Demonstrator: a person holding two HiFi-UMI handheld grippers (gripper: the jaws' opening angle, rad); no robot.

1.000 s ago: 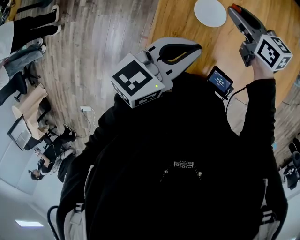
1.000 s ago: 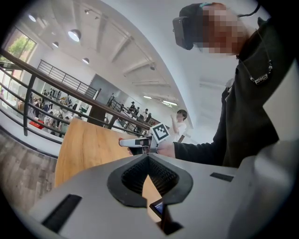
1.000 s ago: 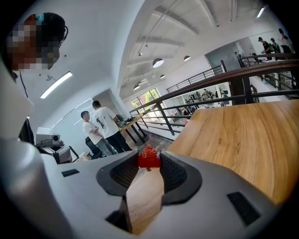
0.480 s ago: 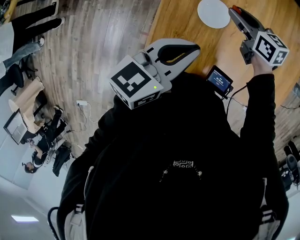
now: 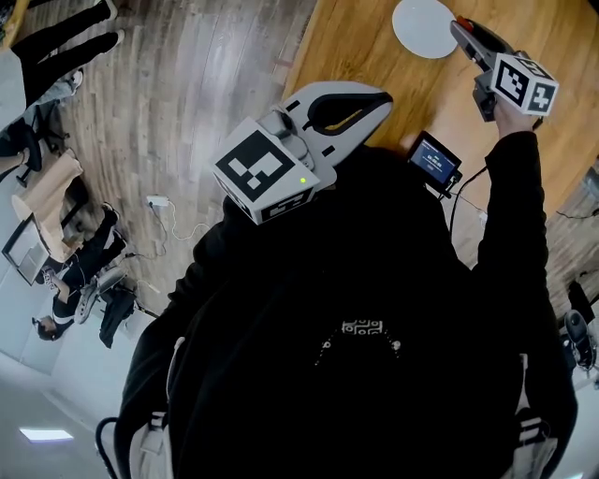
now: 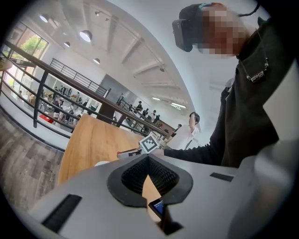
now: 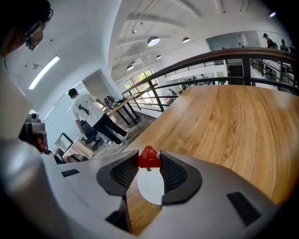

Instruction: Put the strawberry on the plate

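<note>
My right gripper [image 7: 149,161] is shut on a red strawberry [image 7: 149,157], pinched between its fingertips. Below it, seen through the jaws, lies the white round plate [image 7: 150,187] on the wooden table. From the head view the right gripper [image 5: 460,28] hangs just right of the plate [image 5: 423,26], the strawberry [image 5: 461,21] a red spot at its tip. My left gripper [image 5: 382,96] is held close to my chest above the table's near edge; its jaws meet at the tips with nothing between them [image 6: 148,157].
A small screen device [image 5: 435,161] with a cable lies on the wooden table [image 5: 356,47] near my body. Left of the table is plank floor with people, chairs and desks. A railing runs behind the table's far edge [image 7: 205,60].
My right gripper with the strawberry has sunk toward the table and drawn closer to the plate. The left gripper has barely shifted.
</note>
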